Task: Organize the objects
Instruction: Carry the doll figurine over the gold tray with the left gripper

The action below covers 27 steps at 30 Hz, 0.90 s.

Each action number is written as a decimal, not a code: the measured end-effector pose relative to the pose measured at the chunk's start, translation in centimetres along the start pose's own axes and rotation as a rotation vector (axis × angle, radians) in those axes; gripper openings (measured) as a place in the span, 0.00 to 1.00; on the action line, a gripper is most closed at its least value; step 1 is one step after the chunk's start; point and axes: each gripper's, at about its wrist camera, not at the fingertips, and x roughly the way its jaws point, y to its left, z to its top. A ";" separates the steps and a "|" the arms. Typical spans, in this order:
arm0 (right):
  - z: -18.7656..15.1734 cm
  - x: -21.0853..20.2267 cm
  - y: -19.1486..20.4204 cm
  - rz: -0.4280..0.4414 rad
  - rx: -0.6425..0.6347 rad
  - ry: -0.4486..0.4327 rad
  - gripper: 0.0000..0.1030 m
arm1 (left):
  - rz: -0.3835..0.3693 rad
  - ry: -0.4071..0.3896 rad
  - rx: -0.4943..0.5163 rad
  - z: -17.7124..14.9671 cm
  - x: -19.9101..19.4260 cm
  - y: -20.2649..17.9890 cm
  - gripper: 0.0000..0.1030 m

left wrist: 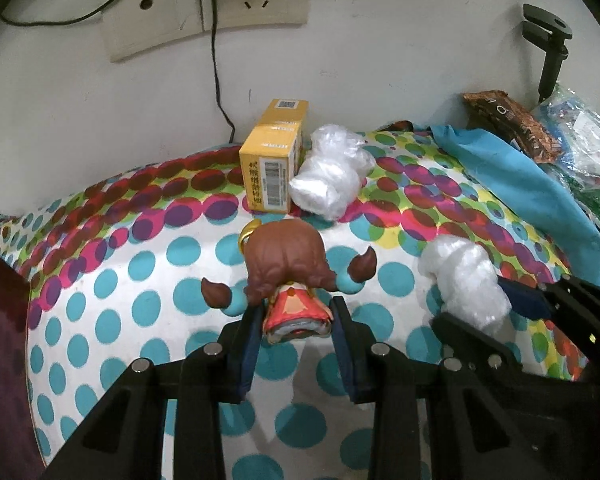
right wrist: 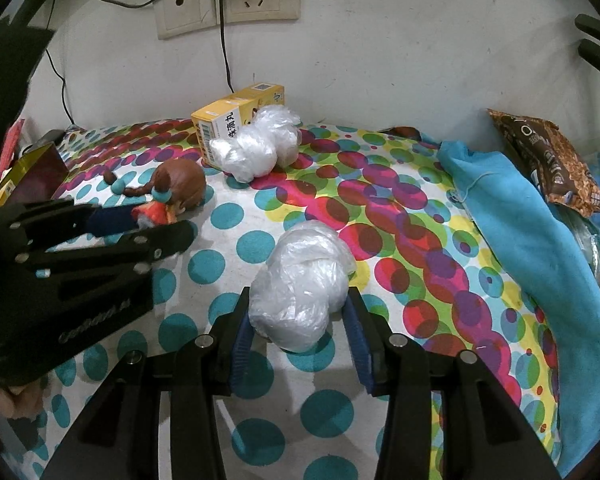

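A small doll figure (left wrist: 286, 256) with brown braids and a red dress lies on the spotted cloth (left wrist: 120, 300). My left gripper (left wrist: 296, 308) is shut on its red skirt, a pad on each side. The right wrist view shows the doll (right wrist: 180, 184) at the left with the left gripper (right wrist: 148, 220) on it. My right gripper (right wrist: 299, 300) is shut on a crumpled ball of clear plastic (right wrist: 300, 280), whose top bulges above the pads. In the left wrist view that ball (left wrist: 464, 276) and the right gripper (left wrist: 476, 304) are at the right.
A yellow medicine box (left wrist: 272, 160) stands near the wall with a second plastic ball (left wrist: 328, 172) against it. A blue cloth (right wrist: 520, 220), a brown snack bag (right wrist: 548, 160) and other bags line the right side. Wall sockets and cables hang above.
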 end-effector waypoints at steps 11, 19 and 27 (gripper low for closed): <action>0.3 -0.2 -0.1 0.000 0.002 0.000 0.40 | 0.032 0.003 -0.059 -2.9 -1.7 0.4 0.33; 0.1 -0.5 0.3 -0.009 -0.022 -0.008 0.38 | 0.076 -0.024 -0.146 -6.3 -5.1 2.9 0.33; 0.2 -0.5 0.5 -0.021 -0.038 -0.007 0.38 | 0.098 -0.043 -0.180 -9.2 -8.1 3.7 0.33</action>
